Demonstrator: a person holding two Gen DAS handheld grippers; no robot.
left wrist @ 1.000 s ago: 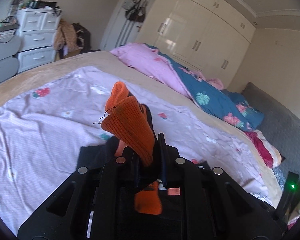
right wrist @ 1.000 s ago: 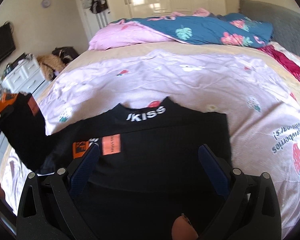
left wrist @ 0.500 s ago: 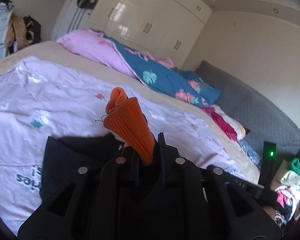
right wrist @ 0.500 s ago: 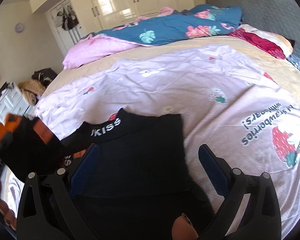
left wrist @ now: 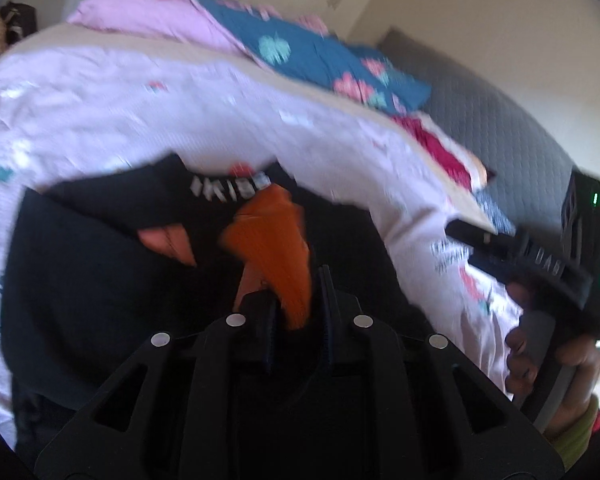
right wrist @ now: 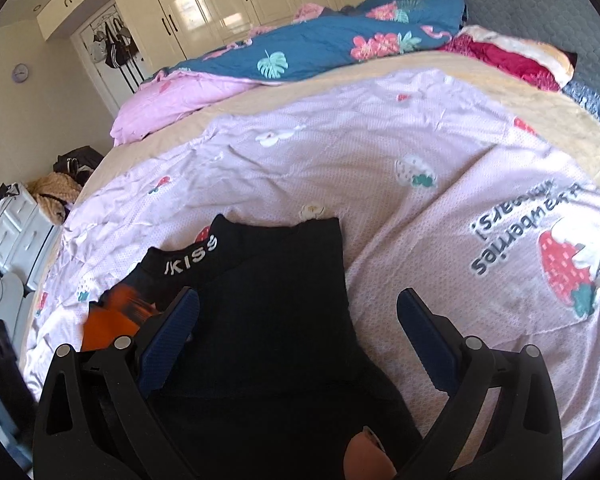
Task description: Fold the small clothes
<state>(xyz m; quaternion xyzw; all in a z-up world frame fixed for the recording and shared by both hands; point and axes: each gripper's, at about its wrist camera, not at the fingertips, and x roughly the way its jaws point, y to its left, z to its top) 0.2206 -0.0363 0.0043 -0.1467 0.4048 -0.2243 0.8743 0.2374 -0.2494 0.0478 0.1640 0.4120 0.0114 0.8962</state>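
While the bed fills both views, a pink sheet covers it beyond the hand-held grippers. On the sheet lies the black top, directly under and between the fingers of the right hand-held gripper, whose jaws stand wide apart, released. Ahead of it to the left, the left hand-held gripper grasps the orange cuff over the top; its jaws are opening.
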